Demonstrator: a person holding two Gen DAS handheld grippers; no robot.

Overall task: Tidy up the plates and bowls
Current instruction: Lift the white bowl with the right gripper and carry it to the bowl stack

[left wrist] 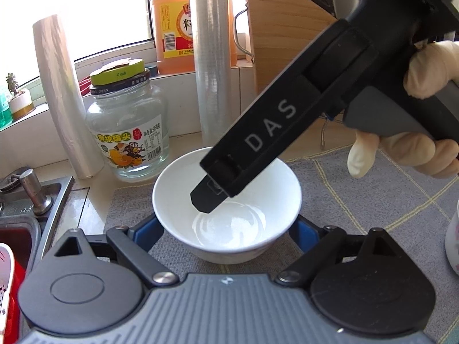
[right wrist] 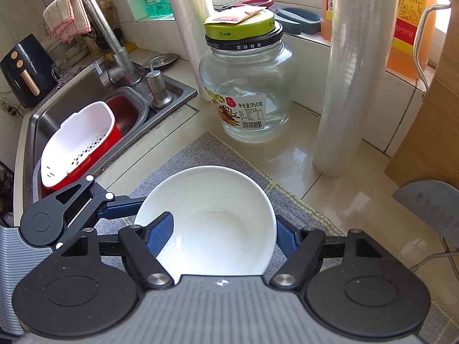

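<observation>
A grey mat [right wrist: 200,154] covers the counter [right wrist: 338,200] beside a steel sink [right wrist: 51,120], where a white colander [right wrist: 77,143] sits in a red tub [right wrist: 100,154]. A wooden board [left wrist: 287,28] leans at the back by an orange bottle [left wrist: 172,23]. Two film rolls [right wrist: 352,71] stand upright on the counter, with a glass jar [right wrist: 246,86] between them, just behind the mat.

A white bowl [right wrist: 212,218] stands upright on the mat, near its sink-side corner. The right gripper [right wrist: 223,229] points steeply down over it, held by a gloved hand [left wrist: 416,114]; one blue pad [right wrist: 160,235] lies inside the bowl against the wall and the other sits outside the far rim, so the jaws are clamped across the bowl. In the left wrist view only one of its black fingers reaches into the bowl, and the contact there is hard to judge.

The left gripper [left wrist: 226,229] has its blue fingers [left wrist: 146,229] on either side of the bowl's base, close to the wall; they look spread and not pressing, though the rim hides the tips.
</observation>
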